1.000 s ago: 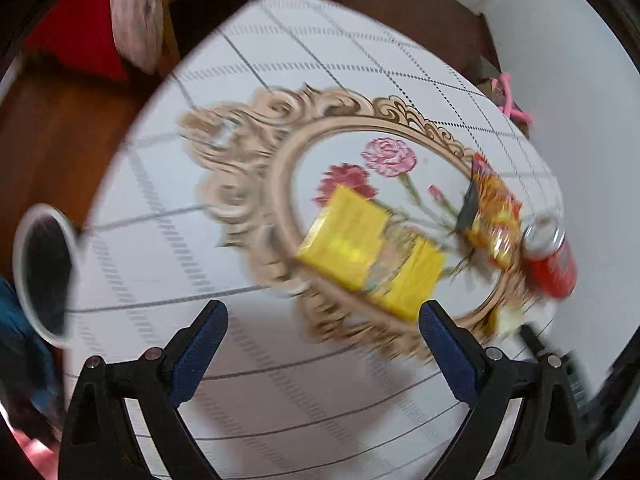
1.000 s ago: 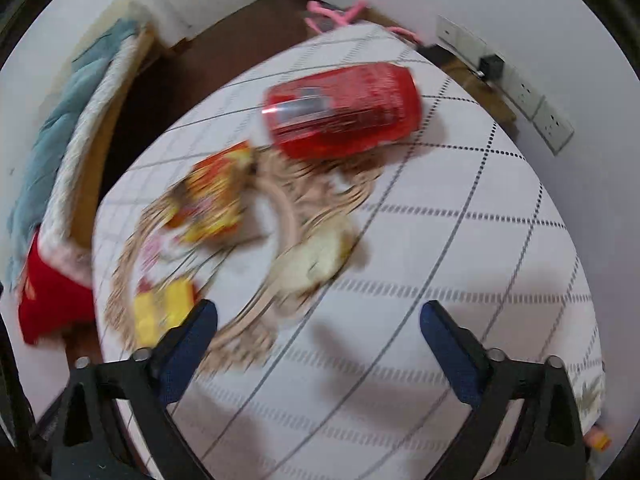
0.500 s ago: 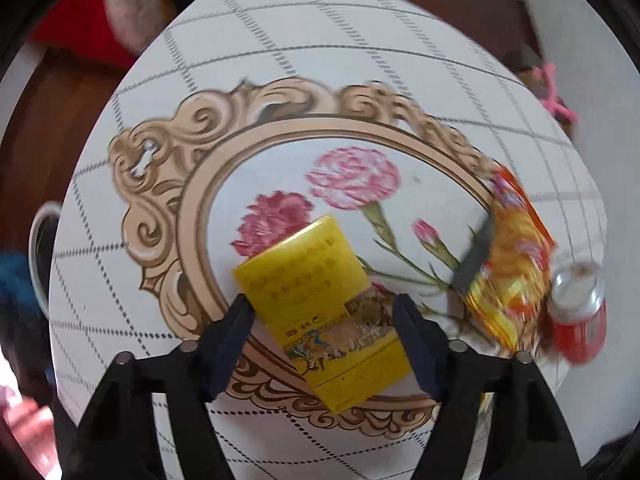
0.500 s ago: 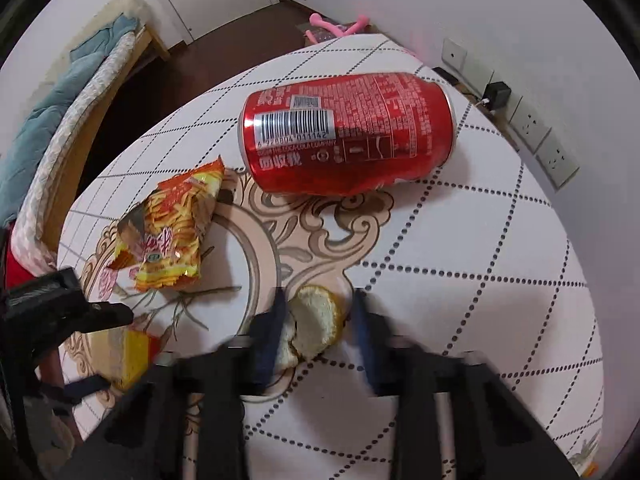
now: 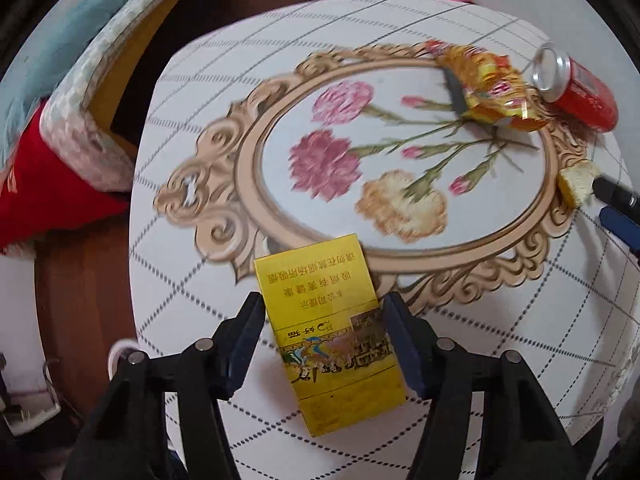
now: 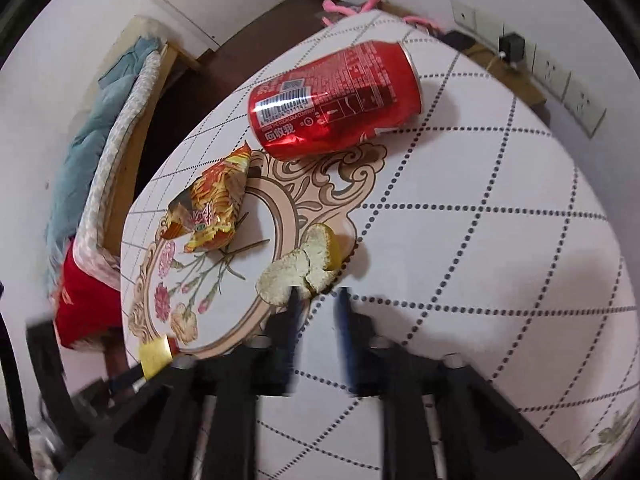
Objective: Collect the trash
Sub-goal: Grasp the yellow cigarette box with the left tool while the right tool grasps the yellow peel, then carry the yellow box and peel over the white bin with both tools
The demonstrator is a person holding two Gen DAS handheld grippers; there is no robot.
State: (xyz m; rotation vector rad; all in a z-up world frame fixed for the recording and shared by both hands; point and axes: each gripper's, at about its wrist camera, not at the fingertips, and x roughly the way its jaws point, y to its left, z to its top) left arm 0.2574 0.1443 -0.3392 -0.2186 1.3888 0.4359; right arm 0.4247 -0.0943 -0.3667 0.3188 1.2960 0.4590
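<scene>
In the left wrist view my left gripper (image 5: pixel 322 312) is shut on a yellow cigarette box (image 5: pixel 328 320), one finger on each long side, held over the near part of the table (image 5: pixel 200 264). A snack wrapper (image 5: pixel 490 90), a red soda can (image 5: pixel 576 88) and a piece of orange peel (image 5: pixel 578 182) lie at the far right. In the right wrist view my right gripper (image 6: pixel 318 300) has its fingers close together with the edge of the orange peel (image 6: pixel 300 266) at their tips. The red can (image 6: pixel 336 98) lies on its side beyond, the wrapper (image 6: pixel 212 204) to the left.
The round table has a floral oval print (image 5: pixel 360 160). A bed with blue blanket (image 5: pixel 60 40) and a red cloth (image 5: pixel 40 192) stand beyond its left edge. Wall sockets (image 6: pixel 560 80) and a pink object (image 6: pixel 352 8) are behind the table.
My left gripper has closed on the yellow box and drawn it off the floral print toward the table's near edge. My right gripper has closed from wide open onto the orange peel.
</scene>
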